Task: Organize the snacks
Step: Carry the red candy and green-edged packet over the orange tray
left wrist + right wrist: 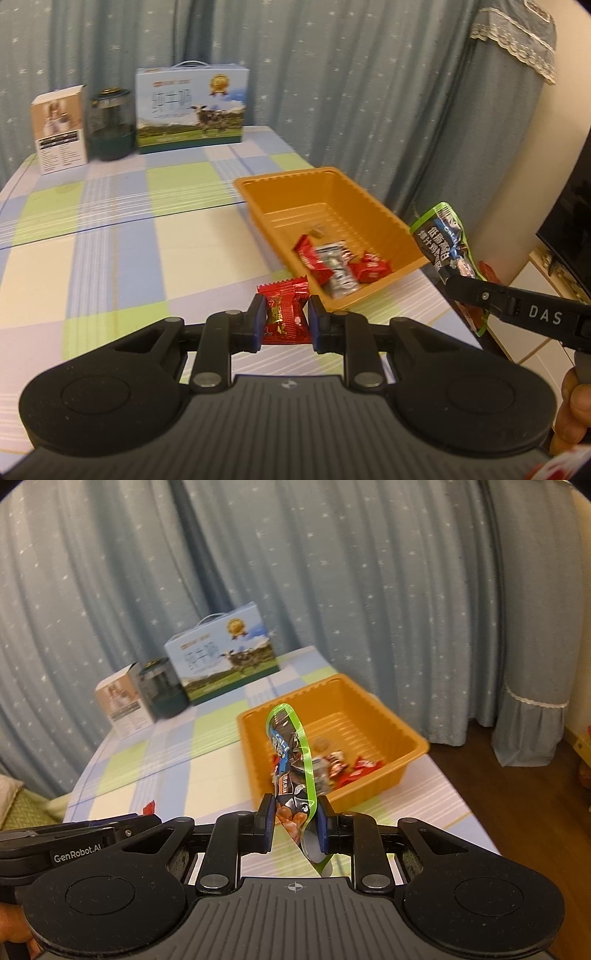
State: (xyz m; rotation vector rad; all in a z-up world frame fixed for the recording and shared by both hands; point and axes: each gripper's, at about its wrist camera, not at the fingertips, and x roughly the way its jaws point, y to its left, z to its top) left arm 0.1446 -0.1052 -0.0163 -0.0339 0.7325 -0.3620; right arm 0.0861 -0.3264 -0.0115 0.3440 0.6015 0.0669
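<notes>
My left gripper is shut on a small red candy packet, held above the checked tablecloth just short of the orange tray. Several red and silver snack packets lie in the tray's near corner. At the right of the left wrist view, my right gripper is shut on a dark pouch with a green edge. In the right wrist view that gripper pinches the pouch upright in front of the orange tray. The left gripper's side shows at the lower left.
A milk carton box, a dark jar and a small white box stand at the table's far edge before blue curtains. The table's right edge drops to a wooden floor. A dark screen stands at the right.
</notes>
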